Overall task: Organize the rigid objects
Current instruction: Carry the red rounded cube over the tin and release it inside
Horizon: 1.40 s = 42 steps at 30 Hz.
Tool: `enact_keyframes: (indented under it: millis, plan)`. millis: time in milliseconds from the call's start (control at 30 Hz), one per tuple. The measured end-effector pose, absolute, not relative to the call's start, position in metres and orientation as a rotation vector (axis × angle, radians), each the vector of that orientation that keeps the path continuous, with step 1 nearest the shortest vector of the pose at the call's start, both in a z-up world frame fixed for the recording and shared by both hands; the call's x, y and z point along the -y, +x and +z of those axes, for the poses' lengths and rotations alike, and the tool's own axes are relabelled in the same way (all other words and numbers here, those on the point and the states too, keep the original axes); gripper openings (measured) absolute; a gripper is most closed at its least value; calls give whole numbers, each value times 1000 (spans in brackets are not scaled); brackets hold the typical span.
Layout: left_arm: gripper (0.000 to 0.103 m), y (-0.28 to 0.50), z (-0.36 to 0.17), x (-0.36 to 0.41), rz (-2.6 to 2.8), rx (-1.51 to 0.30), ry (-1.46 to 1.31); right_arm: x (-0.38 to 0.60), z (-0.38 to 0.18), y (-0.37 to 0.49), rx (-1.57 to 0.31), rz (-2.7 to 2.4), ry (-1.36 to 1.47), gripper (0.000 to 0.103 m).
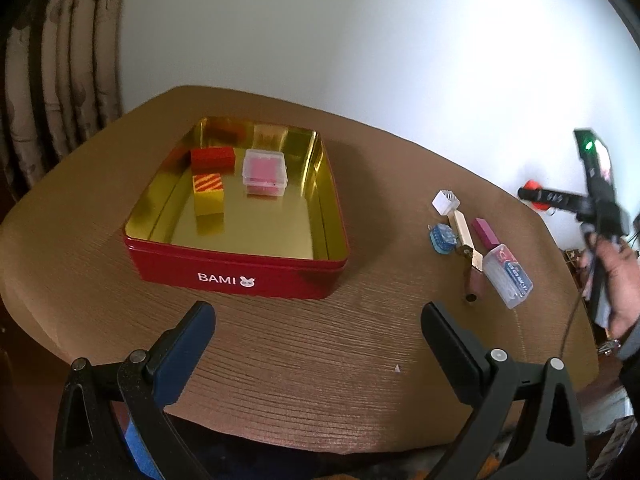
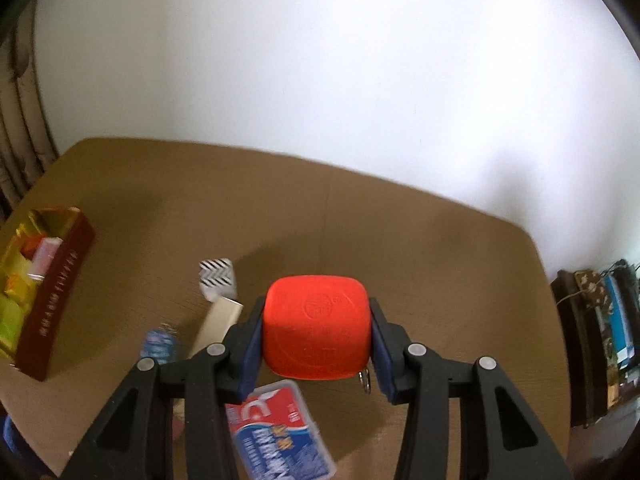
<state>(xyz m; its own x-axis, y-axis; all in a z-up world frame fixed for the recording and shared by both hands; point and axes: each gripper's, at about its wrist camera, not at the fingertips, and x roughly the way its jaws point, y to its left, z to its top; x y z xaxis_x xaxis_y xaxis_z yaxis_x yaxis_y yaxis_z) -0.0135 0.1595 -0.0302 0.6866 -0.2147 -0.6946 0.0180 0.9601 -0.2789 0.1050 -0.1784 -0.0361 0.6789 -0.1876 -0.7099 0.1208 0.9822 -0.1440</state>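
My right gripper (image 2: pixel 317 340) is shut on an orange-red rounded box (image 2: pixel 316 328), lifted above the table; a small metal ring hangs from the box's lower edge. In the left wrist view that gripper (image 1: pixel 532 196) shows at the far right, held by a hand (image 1: pixel 616 280). My left gripper (image 1: pixel 318 312) stands open near the table's front edge, nothing between its fingers, just in front of the red BAMI tin (image 1: pixel 240 272). Inside the tin lie a red block (image 1: pixel 212 159), a yellow striped block (image 1: pixel 208 192) and a clear case with pink contents (image 1: pixel 265 171).
Right of the tin lie a white cube (image 1: pixel 445 201), a blue tag (image 1: pixel 441 237), a cream bar (image 1: pixel 464 232), a magenta block (image 1: pixel 485 232) and a clear blue-labelled case (image 1: pixel 508 276). A curtain (image 1: pixel 60 60) hangs at left, a white wall behind.
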Motion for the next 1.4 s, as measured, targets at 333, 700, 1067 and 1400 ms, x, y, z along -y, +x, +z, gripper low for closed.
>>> enact_keyframes:
  millis: [333,700,1067,1400]
  plan:
    - [102,-31,-21,-170,-93,-774,-250,134,47,70,-707,-140,-183,47]
    - [102,-49,-12,-200,-30,-750,-301,64,82,52,-658,-64,-269,47]
    - [102,-57,-8,-240,42,-733,-411,-27,65,64,-682,59,-312,47]
    - [102,-50,-14,-286,138,-735,-547,-113,17,84,-759,173,-359,47]
